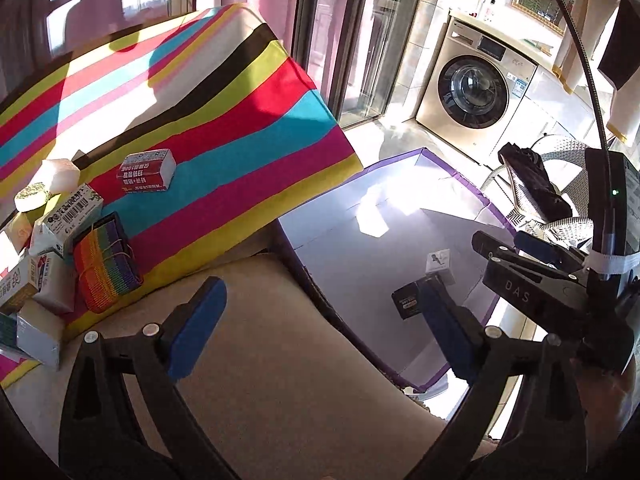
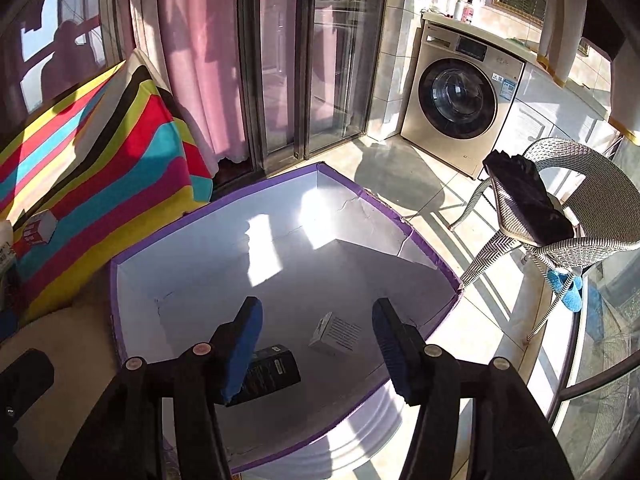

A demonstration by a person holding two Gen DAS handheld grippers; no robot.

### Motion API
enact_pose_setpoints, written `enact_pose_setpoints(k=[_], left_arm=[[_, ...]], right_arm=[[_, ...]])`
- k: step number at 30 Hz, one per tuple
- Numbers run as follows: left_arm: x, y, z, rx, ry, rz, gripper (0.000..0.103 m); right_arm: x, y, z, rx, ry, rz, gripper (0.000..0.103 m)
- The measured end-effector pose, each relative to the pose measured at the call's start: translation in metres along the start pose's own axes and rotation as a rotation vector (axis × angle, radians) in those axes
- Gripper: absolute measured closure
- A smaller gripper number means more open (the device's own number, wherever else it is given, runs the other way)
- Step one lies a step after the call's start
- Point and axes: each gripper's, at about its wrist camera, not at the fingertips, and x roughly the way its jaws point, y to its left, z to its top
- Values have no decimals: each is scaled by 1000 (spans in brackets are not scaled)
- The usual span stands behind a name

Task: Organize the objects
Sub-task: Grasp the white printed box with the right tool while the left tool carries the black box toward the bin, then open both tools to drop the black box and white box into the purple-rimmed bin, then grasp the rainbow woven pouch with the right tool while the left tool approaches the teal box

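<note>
harsh sunlight, hard shadows, glare patches (fisheye-bent edges), sharp focus

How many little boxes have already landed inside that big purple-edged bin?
2. A black box lies near the front, partly behind the right gripper's blue finger; a white box lies just beyond it. The bin floor looks otherwise bare.
</note>
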Motion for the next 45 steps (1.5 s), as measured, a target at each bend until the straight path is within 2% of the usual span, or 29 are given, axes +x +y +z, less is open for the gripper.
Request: enact_pose_setpoints(k=[2,6,12,17,23,45], left_arm=[[-4,20,-7,-23,10,73,5],[-19,60,-21,-98,9,183,5],[-43,102,-42,-172,-1,293,5],[-60,126,-57,-215,-15,363,5],[-71,150,-69,-257,-22,401,5],[-87,199,-96,-361,-8,438,5]], right_arm=[[-4,16,-3,-32,-2,31,45],[-11,50,-10,-79,8,145,45],[-21,104,-21,-155,9,243,44],[-36,136,-25,-222,-3,286,44],[-45,168,-29,-272,12,338,44],[-60,257,-44,-418,26,450,44]])
